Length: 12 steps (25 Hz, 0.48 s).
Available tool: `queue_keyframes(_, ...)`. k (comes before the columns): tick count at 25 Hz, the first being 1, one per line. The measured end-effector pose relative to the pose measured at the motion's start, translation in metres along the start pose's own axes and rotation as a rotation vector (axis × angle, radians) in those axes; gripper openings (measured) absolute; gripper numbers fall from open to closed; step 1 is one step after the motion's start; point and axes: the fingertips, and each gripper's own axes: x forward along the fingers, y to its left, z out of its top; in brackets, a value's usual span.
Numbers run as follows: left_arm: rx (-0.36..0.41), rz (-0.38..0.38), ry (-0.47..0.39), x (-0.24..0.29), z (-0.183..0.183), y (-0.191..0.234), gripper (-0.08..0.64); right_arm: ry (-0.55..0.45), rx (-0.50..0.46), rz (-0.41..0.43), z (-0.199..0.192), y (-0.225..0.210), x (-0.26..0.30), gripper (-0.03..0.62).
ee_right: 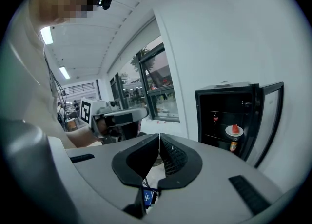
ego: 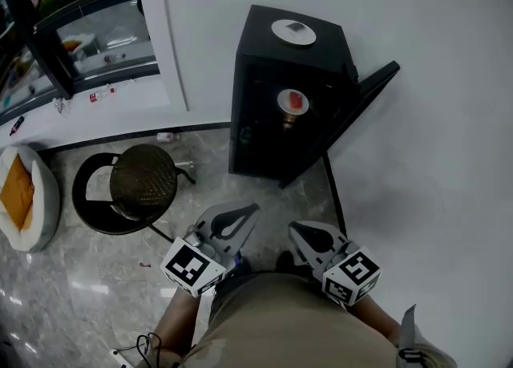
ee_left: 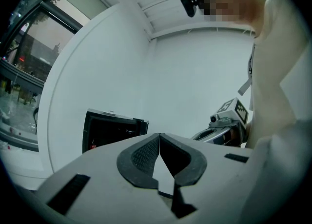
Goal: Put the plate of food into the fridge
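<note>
Left gripper [ego: 253, 208]: grey two-jaw tool with a black-and-white marker cube, held close in front of the person's beige-clad body [ego: 276, 322]. Its jaws are pressed together with nothing between them.
Right gripper [ego: 293, 228]: the same kind of tool, just beside the left one. Its jaws are also pressed together and empty.
Plate of food [ego: 293, 102]: small round white plate carrying a red piece of food. It sits on a shelf inside the fridge, straight ahead of both pairs of jaws and well apart from them.
Fridge [ego: 260, 94]: small black box-shaped fridge standing on the floor against the white wall [ego: 417, 158], ahead of the jaws.
Fridge door [ego: 370, 90]: black and wide open, swung out to the right of the cabinet, beyond the right jaws.
Bottle [ee_right: 233, 146]: small brown bottle with a dark cap, inside the fridge just below the plate of food.
Fridge top: a round white disc with a grey patch [ego: 293, 31] lies on it, farther from the jaws than the plate of food.
Stool [ego: 143, 180]: black frame with a round dark woven seat, ahead of and to the left of the left jaws.
Cushion [ego: 24, 194]: round, white with an orange middle, far out to the left of the left jaws.
Floor [ego: 264, 190]: glossy grey marble-look tiles between the jaws and the fridge.
</note>
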Motion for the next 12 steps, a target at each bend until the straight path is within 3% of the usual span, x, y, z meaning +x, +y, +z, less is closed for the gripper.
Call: queue_keyframes(12, -0.003, 0.05, 0.022, 0.004, 0.0, 0.019, 0.011, 0.004, -0.009, 0.078, 0.008, -0.01, 0.024, 0.023)
